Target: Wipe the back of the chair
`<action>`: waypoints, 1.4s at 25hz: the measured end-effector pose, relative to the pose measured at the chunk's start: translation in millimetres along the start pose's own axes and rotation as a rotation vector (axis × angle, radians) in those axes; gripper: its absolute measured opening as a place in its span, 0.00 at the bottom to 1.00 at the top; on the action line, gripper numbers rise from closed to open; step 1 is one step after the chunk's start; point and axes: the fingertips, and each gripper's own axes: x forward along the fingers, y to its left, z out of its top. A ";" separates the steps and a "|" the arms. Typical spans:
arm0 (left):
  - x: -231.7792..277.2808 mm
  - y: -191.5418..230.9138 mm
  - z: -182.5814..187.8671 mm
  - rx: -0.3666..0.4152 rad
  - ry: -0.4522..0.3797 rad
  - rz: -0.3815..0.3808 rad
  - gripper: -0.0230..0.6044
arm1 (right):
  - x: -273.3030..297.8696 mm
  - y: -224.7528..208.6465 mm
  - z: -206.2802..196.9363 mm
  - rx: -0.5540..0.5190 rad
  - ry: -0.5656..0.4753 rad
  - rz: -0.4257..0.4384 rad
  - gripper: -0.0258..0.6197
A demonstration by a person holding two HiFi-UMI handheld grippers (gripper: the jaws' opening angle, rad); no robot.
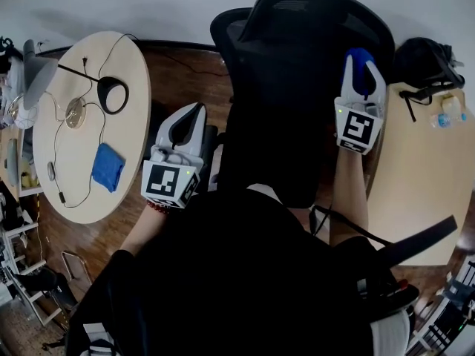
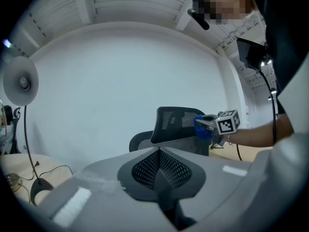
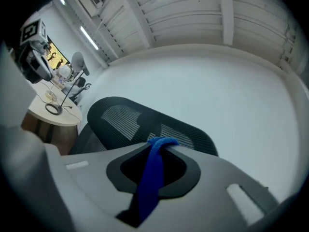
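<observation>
Your right gripper (image 1: 361, 87) has its jaws pinched tight on a blue cloth (image 3: 150, 182), which runs as a folded strip from deep in the jaws up and over their tips. In the head view only a small bulge of the cloth shows past the fingers. It sits up against the upper right of the chair back (image 1: 297, 65), though no view shows plainly whether it presses on the mesh. Your left gripper (image 1: 197, 113) hangs low beside the chair's left edge, apart from it. Its jaw tips meet and nothing is caught between them. Mesh texture fills the hollow behind the tips in its own view, and it is hard to say what that is. The chair back is so dark from above that its weave barely reads, and your black-clad body covers the seat and everything lower. To the left stands a round table (image 1: 133, 65), cut off at the picture's edge, with a second blue cloth (image 1: 107, 167) near its near edge and a black lamp base (image 1: 113, 95) toward its far edge.
</observation>
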 end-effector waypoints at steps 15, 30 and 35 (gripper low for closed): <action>-29.8 15.5 10.7 0.011 -0.063 0.089 0.05 | 66.9 166.9 80.8 0.128 -0.260 0.358 0.11; -14.8 -33.1 3.9 -0.026 -0.077 -0.039 0.05 | 4.8 150.4 88.7 0.421 -0.169 0.482 0.11; 9.5 -61.3 -0.5 -0.017 -0.047 -0.114 0.05 | -51.0 72.5 57.1 0.300 -0.096 0.393 0.11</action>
